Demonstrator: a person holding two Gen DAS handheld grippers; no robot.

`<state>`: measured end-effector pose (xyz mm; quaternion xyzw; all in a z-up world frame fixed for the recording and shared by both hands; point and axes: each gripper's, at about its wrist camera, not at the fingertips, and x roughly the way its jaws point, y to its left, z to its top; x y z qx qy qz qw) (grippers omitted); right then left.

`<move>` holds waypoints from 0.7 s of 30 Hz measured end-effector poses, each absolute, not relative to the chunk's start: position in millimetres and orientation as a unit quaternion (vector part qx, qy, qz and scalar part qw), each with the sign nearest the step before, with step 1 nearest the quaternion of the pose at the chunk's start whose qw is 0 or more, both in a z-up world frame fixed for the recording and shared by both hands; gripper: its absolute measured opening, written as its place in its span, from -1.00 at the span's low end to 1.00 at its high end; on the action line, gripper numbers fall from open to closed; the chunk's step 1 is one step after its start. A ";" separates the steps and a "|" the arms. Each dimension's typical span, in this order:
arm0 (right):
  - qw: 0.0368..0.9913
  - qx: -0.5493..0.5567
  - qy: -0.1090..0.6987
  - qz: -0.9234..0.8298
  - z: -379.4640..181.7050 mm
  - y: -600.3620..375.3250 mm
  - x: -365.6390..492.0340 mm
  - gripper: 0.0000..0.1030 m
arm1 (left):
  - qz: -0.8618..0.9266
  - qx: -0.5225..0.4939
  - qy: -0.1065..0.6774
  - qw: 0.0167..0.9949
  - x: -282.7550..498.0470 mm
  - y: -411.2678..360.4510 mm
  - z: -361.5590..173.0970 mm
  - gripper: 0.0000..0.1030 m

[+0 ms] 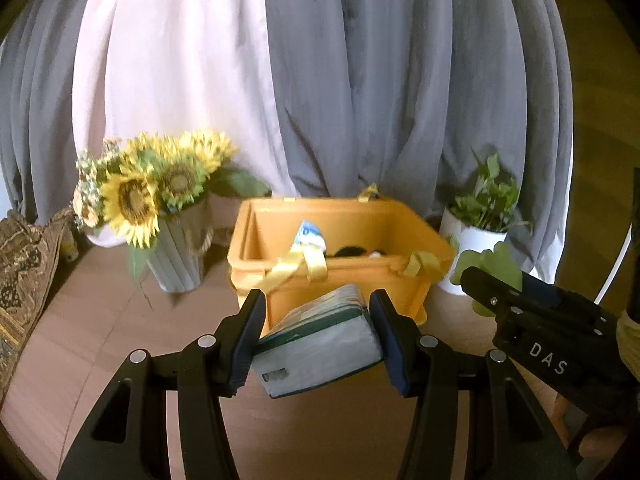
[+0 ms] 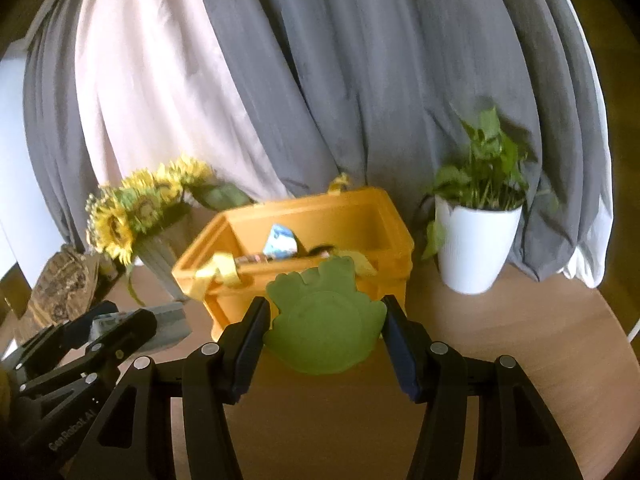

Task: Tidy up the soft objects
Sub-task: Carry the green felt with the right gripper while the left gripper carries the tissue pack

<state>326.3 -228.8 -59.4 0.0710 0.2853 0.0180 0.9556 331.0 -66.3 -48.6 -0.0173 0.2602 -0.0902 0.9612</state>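
The left gripper (image 1: 318, 340) clamps a soft clear-wrapped tissue pack (image 1: 320, 344) at lower centre; the right gripper (image 2: 324, 340) squeezes a flat green frog-shaped sponge (image 2: 324, 324). Either could slip from its 2 pads – or snag the yellow strap handles (image 1: 304, 266). The open orange plastic bin (image 1: 344, 280) behind holds a blue-white packet (image 1: 309, 236) and something dark

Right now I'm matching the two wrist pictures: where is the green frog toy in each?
Left wrist view: green frog toy at right edge, behind the right gripper.
Right wrist view: frog low centre, clamped between that gripper's pads.
Shared landmark: yellow basket.
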 end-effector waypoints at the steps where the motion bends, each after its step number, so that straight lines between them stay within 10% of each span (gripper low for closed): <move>1: 0.957 0.071 0.280 0.019 -54.3 -226.7 326.3 0.12 | -0.090 -0.018 0.255 0.962 330.7 -64.9 -44.3 0.03; 21: 0.972 0.077 0.221 0.023 -9.5 -206.6 348.4 0.12 | -0.103 -0.007 0.190 0.976 360.6 -53.2 6.2 0.03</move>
